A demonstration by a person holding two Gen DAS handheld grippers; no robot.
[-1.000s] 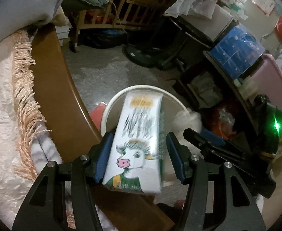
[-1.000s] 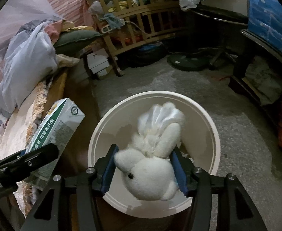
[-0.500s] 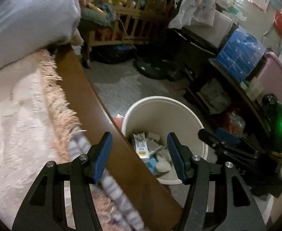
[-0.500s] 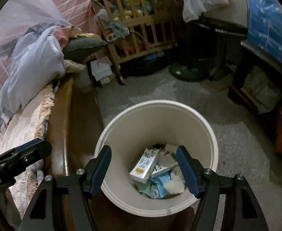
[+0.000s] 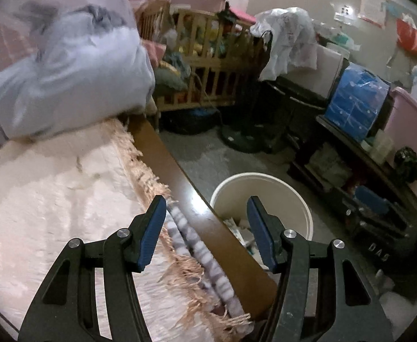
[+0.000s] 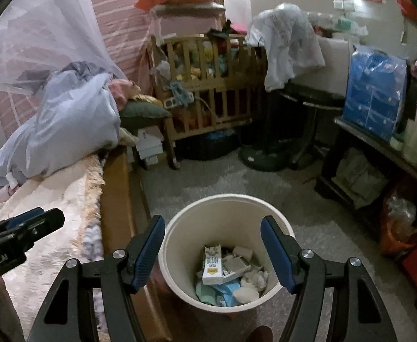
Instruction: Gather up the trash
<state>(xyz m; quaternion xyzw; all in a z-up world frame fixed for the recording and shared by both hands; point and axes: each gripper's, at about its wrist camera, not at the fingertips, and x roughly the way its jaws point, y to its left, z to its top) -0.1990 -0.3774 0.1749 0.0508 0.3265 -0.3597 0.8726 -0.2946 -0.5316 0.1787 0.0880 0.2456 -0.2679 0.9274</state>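
Right wrist view looks down past the right gripper (image 6: 212, 252), whose blue-padded jaws have just been opening and now stand apart with nothing between them. Below them sits a white bucket (image 6: 180, 228) on the grey floor (image 6: 237, 176), just beside the brown wooden bed rail (image 6: 117, 188). Inside the bucket lie a milk carton (image 6: 212, 265), a white plush toy (image 6: 247, 293), crumpled blue and green wrappers (image 6: 222, 290) and other pale scraps. At the left edge of this view the left gripper (image 6: 23, 225) pokes in over the bed.

Left wrist view shows the left gripper (image 5: 205, 230) with its jaws apart and empty, above the fringed pink blanket (image 5: 51, 199) and the bed rail (image 5: 180, 188). The bucket (image 5: 265, 182) shows partly behind its right finger, with trash visible at the bottom. A pale blue duvet (image 5: 80, 79) is heaped at the head of the bed, and a wooden crib (image 5: 208, 71) stands beyond.
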